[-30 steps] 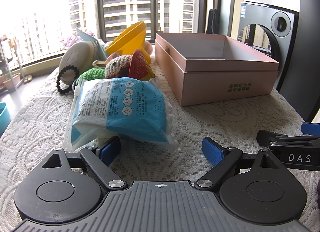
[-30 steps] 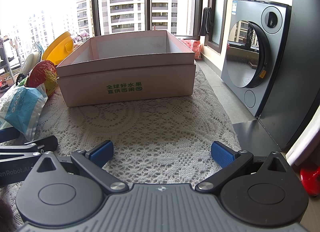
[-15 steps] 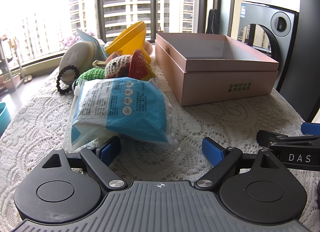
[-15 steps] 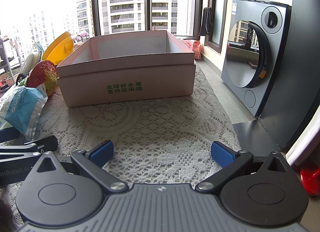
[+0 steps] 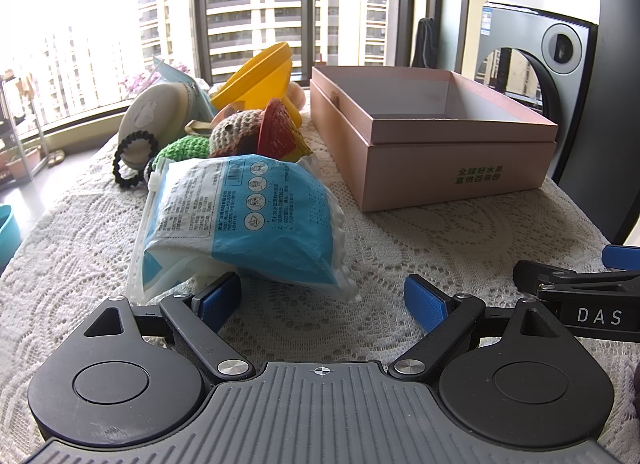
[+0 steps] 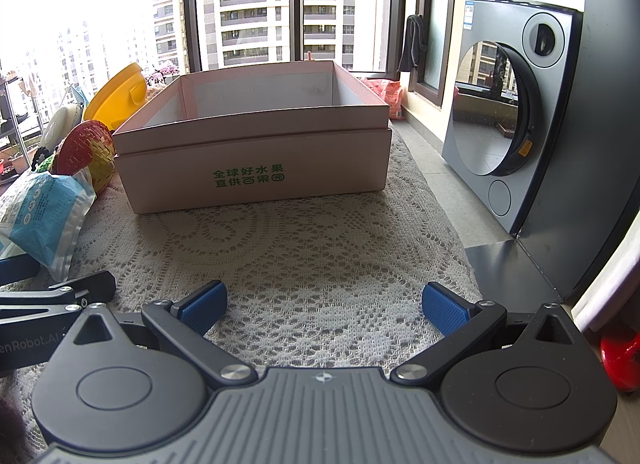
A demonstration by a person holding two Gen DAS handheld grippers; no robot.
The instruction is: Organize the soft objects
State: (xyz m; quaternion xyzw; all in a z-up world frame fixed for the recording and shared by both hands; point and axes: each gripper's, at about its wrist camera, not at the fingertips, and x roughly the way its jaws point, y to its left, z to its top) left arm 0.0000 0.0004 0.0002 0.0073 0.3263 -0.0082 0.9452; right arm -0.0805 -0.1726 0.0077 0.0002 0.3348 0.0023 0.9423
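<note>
Soft objects lie in a pile on the lace-covered table (image 5: 460, 232), left of the empty pink box (image 6: 256, 144). The blue mask packet (image 5: 244, 220) lies nearest, just before the left gripper (image 5: 323, 296), whose jaws are apart. The right gripper (image 6: 324, 304) is also wide apart, holding nothing.

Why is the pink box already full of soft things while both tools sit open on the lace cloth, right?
Not full: the right wrist view shows the pink box empty. Both tools, left and right, are open over the lace cloth.
</note>
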